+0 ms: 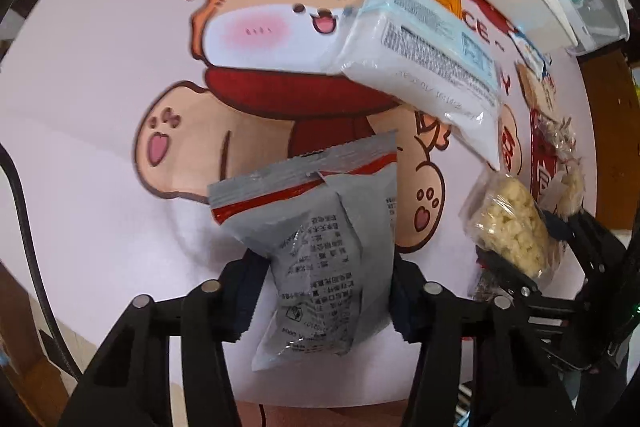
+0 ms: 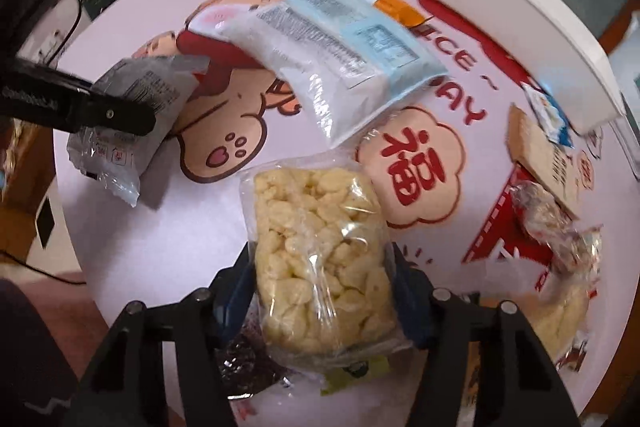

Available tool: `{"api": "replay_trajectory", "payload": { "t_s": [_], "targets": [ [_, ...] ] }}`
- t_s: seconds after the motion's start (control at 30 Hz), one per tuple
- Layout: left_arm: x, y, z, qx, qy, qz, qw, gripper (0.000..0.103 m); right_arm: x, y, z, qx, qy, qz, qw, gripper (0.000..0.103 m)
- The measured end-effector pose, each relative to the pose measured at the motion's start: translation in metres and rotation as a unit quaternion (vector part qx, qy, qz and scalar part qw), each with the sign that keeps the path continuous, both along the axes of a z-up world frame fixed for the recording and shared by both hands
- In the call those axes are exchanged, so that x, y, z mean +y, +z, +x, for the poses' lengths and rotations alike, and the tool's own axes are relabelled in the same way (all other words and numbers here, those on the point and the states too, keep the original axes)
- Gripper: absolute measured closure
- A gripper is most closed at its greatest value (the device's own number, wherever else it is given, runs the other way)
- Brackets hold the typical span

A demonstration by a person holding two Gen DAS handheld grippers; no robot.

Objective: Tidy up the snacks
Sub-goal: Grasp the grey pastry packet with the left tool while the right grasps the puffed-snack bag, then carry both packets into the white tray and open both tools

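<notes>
A grey snack packet (image 1: 320, 239) with a red stripe and printed text sits between the blue pads of my left gripper (image 1: 320, 267), which is shut on it just above the table. In the right wrist view the same grey packet (image 2: 132, 115) hangs from the left gripper (image 2: 120, 111) at the left. My right gripper (image 2: 322, 267) is shut on a clear pack of yellow puffed snacks (image 2: 320, 259), pads pressing on both long sides. From the left wrist view, that puffed pack (image 1: 508, 223) shows at the right in the right gripper (image 1: 520, 247).
The round table (image 2: 160, 227) has a cartoon print. A large white and blue packet (image 2: 332, 43) lies in its middle. A long white tray (image 2: 520, 27) stands at the far right. A cracker pack (image 2: 540, 155), a small blue packet (image 2: 548, 115) and wrapped snacks (image 2: 552, 227) lie at the right.
</notes>
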State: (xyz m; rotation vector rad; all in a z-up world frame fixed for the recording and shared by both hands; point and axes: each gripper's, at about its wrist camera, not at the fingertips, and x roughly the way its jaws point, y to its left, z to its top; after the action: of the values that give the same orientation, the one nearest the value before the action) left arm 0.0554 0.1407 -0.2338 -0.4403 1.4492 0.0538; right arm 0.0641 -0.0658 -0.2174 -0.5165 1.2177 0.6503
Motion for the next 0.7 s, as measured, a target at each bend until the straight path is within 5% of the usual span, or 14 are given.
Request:
{"api": "replay_trajectory", "payload": {
  "t_s": [0.2,0.4,0.7],
  "targets": [
    [-0.013,0.039,-0.011,-0.042,0.003,0.029,0.9987,0.053,-0.022,0.052,-0.018,-0.055,-0.038,0.055,0.996,0.042],
    [-0.02,0.114,-0.024,-0.109,-0.015,0.051,0.9926,0.052,-0.046,0.115,-0.032,-0.118,-0.072,0.087,0.987,0.042],
    [-0.044,0.232,-0.004,-0.218,-0.078,0.108,0.9667,0.052,-0.092,0.208,0.006,-0.159,-0.148,0.14,0.966,0.042]
  ]
}}
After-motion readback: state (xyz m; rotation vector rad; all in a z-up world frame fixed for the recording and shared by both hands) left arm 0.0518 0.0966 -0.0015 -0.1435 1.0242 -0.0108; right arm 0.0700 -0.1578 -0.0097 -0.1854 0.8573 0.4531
